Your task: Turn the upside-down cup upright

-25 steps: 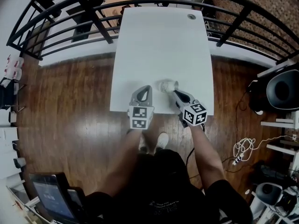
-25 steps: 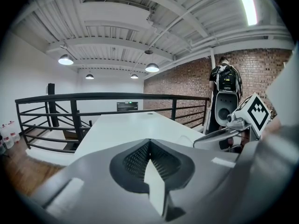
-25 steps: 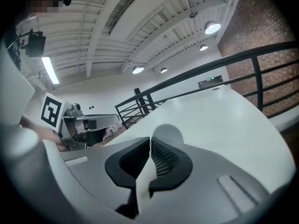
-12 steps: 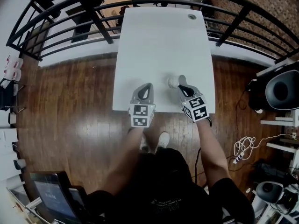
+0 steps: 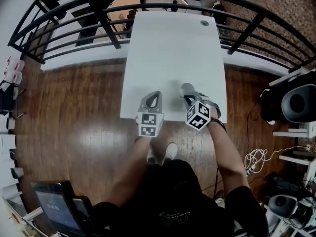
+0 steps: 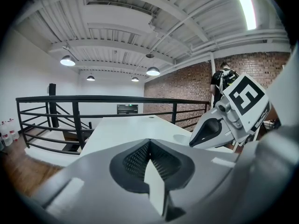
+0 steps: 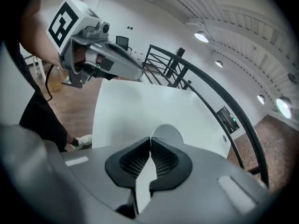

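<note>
1. While shut tip to tip, right gripper (image 7: 150, 140) seemingly pinching the thin wall of the cup (image 7: 166, 132), over the table (image 5: 168, 43) near its front edge
2. Shut and empty, left gripper (image 6: 149, 143) just beside
3. Might slip from so slight a pinch, or roll off that edge
4. Mouth or base: cannot tell; contact hidden behind tips

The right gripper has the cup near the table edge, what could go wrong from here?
1. The right gripper seems to pinch the cup only at its jaw tips, so the cup might slip or twist out when turned.
2. The cup is close to the near edge of the table. If dropped, it could roll onto the wooden floor.
3. The left gripper, shut and empty, is close by and could get bumped.
</note>
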Action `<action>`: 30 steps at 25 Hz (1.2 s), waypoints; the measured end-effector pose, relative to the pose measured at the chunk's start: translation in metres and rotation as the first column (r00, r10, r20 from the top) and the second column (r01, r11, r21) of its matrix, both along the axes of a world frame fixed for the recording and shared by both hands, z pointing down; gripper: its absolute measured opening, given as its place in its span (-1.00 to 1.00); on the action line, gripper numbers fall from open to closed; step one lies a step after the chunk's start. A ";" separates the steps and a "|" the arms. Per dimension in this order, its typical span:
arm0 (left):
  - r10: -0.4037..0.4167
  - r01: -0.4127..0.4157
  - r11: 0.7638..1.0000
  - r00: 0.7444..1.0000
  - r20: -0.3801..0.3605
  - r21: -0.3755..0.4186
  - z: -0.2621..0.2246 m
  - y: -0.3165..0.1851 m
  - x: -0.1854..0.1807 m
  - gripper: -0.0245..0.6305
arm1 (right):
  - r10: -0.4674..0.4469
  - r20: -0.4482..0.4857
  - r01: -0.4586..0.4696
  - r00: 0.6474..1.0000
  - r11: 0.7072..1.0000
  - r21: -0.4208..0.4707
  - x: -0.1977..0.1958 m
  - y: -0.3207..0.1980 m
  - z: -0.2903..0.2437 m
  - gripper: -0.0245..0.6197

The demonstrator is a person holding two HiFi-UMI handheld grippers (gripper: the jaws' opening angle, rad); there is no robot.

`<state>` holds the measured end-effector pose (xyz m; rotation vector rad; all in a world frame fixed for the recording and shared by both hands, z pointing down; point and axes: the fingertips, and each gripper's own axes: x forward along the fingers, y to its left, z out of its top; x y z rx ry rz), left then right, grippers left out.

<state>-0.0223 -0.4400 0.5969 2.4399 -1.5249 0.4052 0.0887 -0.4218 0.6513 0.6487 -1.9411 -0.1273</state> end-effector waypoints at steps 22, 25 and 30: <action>-0.002 0.002 1.000 1.000 -0.002 0.002 0.000 0.003 -0.007 -0.93 | -0.001 0.054 -0.005 0.999 0.994 0.113 -0.016 0.005 -0.027 -0.66; 0.007 -0.007 1.000 1.000 -0.006 0.010 -0.003 0.004 -0.003 -0.93 | 0.093 0.189 -0.121 0.978 0.982 0.146 -0.013 0.002 -0.047 -0.76; 0.010 -0.010 1.000 1.000 0.002 0.026 -0.013 0.002 0.000 -0.93 | 0.230 0.400 -0.315 0.887 0.935 0.161 0.000 -0.005 -0.076 -0.88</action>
